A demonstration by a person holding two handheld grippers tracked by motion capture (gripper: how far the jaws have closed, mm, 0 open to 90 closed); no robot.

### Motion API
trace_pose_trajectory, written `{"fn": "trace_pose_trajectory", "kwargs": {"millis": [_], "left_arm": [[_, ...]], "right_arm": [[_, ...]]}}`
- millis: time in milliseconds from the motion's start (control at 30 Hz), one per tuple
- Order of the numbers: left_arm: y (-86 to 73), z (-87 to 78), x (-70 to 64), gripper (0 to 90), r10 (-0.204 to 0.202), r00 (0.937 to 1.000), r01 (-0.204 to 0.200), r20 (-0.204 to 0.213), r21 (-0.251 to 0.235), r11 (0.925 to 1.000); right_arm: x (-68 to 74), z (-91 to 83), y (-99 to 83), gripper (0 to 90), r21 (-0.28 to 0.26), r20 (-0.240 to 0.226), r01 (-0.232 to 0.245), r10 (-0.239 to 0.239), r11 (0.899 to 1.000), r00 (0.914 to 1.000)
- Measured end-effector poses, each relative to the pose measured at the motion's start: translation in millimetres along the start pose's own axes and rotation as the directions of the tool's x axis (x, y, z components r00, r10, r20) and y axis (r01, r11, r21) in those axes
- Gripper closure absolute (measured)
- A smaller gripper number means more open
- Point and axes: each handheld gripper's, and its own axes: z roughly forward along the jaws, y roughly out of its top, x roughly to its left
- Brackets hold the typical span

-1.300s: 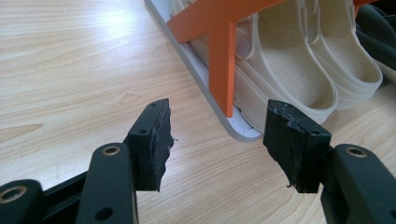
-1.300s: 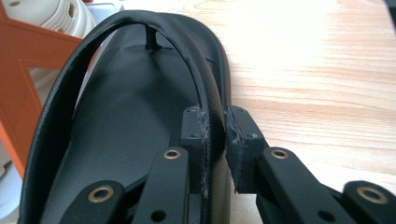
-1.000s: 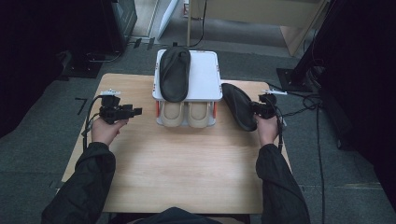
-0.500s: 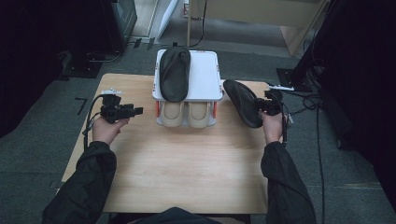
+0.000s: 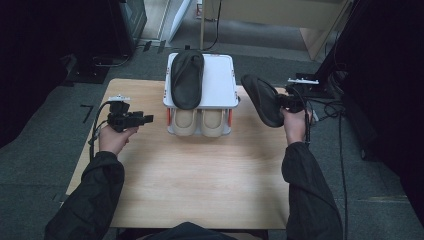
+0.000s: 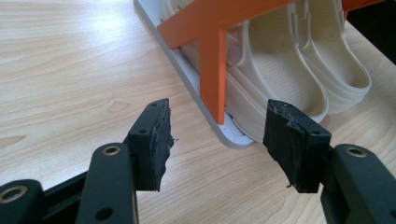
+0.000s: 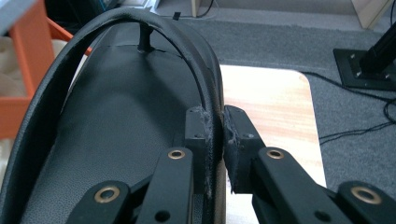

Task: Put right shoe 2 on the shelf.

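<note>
High view: one black slipper (image 5: 187,79) on the rack (image 5: 222,82); my right gripper (image 5: 286,101) clamps its mate (image 5: 261,100) (still airborne), left gripper (image 5: 145,119) gapes empty.

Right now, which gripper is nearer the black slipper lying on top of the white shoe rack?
Left, narrowly. The left gripper hangs open beside the rack, below-left of the black slipper; the right gripper is off its right, clamping another black slipper.
</note>
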Motion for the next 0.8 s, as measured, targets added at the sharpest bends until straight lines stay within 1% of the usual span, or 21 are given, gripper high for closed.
{"fn": "trace_pose_trajectory", "kwargs": {"millis": [167, 333, 600, 667, 800], "left_arm": [[0.1, 0.1, -0.6, 42.0, 0.001, 1.0000, -0.001, 0.003, -0.001, 1.0000], [0.0, 0.2, -0.8, 42.0, 0.003, 1.0000, -0.003, 0.005, -0.001, 1.0000], [0.2, -0.9, 0.0, 42.0, -0.001, 1.0000, 0.001, 0.008, -0.005, 1.0000], [0.3, -1.3, 0.0, 42.0, -0.003, 1.0000, 0.003, 0.009, -0.007, 1.0000], [0.4, -1.8, 0.3, 42.0, -0.002, 0.9999, 0.002, 0.011, -0.010, 1.0000]], "right_arm": [[8.2, -4.8, 12.4, 81.2, -0.008, 0.005, 0.017, -0.017, 1.000, 0.9998], [15.0, -11.3, 27.5, 81.3, -0.028, 0.007, 0.028, -0.028, 0.999, 0.9996], [30.0, -22.4, 52.6, 81.3, -0.057, 0.012, 0.052, -0.051, 0.997, 0.9986], [34.9, -24.6, 58.9, 81.3, -0.063, 0.011, 0.054, -0.054, 0.997, 0.9985], [47.6, -26.5, 70.0, 81.3, -0.073, 0.005, 0.075, -0.074, 0.995, 0.9972]]}}
